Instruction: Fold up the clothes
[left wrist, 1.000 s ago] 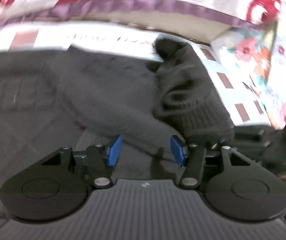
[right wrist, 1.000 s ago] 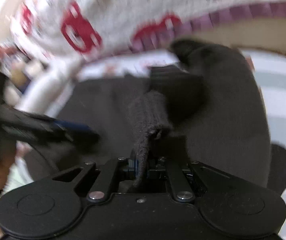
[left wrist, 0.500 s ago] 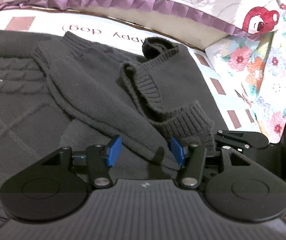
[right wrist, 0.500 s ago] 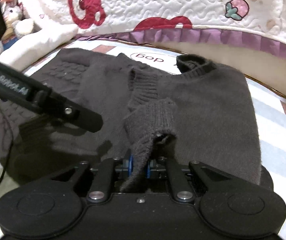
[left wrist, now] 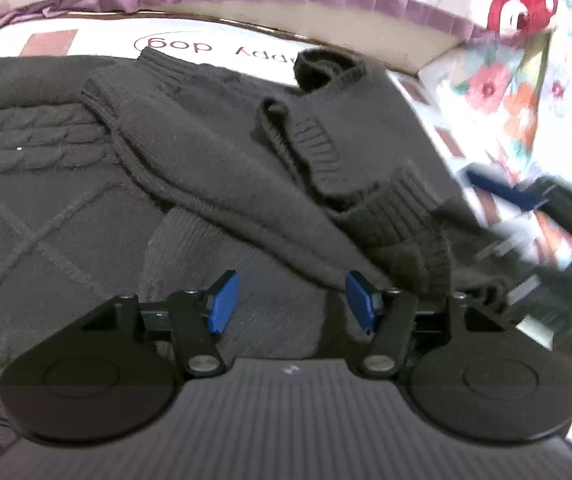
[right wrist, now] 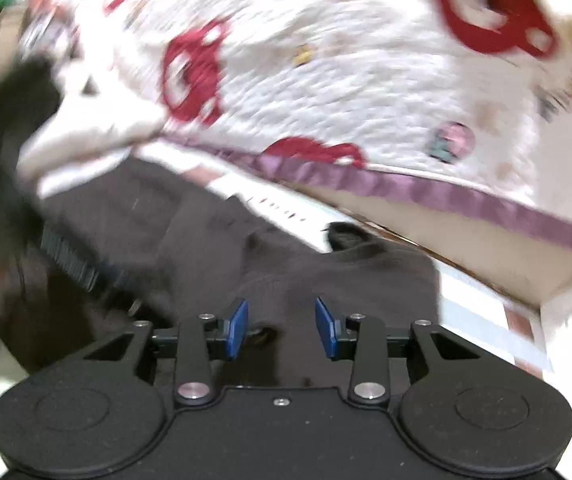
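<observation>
Sweater (left wrist: pixel 214 168), dark knit, sleeves crossed over body; left gripper (left wrist: pixel 290 304) and right gripper (right wrist: pixel 280 328) both wide, empty; loose cuff (left wrist: pixel 402 208) may unroll if snagged.

Dark grey knitted wool sweater (left wrist: pixel 222 184): matt, ribbed at cuffs. White quilted cloth blanket (right wrist: pixel 346 72) behind sweater: puckered, purple-trimmed. Black matt plastic left gripper (left wrist: pixel 290 304), smooth blue pads (left wrist: pixel 224 302).

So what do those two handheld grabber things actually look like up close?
Both match: the left gripper and right gripper have black bodies with two round discs, silver pivot screws and black linkage arms ending in flat blue fingers. The left body is ribbed with a small white mark.
</observation>
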Demonstrator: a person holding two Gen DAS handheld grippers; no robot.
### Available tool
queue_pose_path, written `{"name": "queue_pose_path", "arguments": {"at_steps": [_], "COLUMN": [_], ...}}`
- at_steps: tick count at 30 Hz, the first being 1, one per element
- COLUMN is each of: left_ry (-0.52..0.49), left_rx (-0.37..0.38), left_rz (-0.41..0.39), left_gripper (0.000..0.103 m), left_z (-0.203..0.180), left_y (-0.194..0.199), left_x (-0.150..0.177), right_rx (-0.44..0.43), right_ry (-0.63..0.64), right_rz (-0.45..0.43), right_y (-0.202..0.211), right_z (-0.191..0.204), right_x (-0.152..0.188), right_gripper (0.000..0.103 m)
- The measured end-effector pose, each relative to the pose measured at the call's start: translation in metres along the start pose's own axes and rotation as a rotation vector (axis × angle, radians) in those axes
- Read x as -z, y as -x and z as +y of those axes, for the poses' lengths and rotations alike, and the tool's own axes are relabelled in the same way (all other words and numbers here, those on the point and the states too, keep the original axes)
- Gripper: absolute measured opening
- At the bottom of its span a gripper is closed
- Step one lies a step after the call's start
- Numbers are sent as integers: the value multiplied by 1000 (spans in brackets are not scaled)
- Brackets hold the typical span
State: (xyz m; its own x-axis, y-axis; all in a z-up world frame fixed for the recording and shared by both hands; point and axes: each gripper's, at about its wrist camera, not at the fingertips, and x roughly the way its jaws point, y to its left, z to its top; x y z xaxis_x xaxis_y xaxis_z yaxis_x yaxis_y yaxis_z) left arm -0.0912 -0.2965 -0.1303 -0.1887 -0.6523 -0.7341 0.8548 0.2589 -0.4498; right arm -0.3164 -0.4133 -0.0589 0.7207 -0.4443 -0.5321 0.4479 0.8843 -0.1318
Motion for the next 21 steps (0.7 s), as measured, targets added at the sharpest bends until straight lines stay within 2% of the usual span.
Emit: {"name": "queue_pose_path", "arguments": {"at_steps": [5,6,8,9,11,13,15,18,21], "left_ry": [-27,-41,-58,-63,-66,-67,-65,-47,-37], "left_rx": [22,30,61,78,93,60,12,-54,-68], "left_rz": [-35,-52,-76,-83,-72,-47,-16,24,29], "left_gripper": [59,61,64,66,66,66,66,66,66], "left_z": [-6,-10,-19,-24,-32,-34,-34,-27,-23], "left_y": [11,15,18,19,14,5,-5,-14,-13], "left_x": [-1,-2,-2,-2,1,4,7,10,8], "right_rx": [49,52,3,-58,-137,-87,-48,-54,-38], "right_ry": [-246,-282,-305,-310,-240,-57,44,94,112], "right_rz": [57,74,126,178,265,292,275,294,304], "right_y": [32,38,43,37,20,10,8,8,7], "right_z": [-69,-78,-81,-78,-58,-27,-10,-8,-4], "right_x": [18,24,41,49,68,84,87,83,79], "right_gripper": [41,38,37,37,37,39,39,39,39]}}
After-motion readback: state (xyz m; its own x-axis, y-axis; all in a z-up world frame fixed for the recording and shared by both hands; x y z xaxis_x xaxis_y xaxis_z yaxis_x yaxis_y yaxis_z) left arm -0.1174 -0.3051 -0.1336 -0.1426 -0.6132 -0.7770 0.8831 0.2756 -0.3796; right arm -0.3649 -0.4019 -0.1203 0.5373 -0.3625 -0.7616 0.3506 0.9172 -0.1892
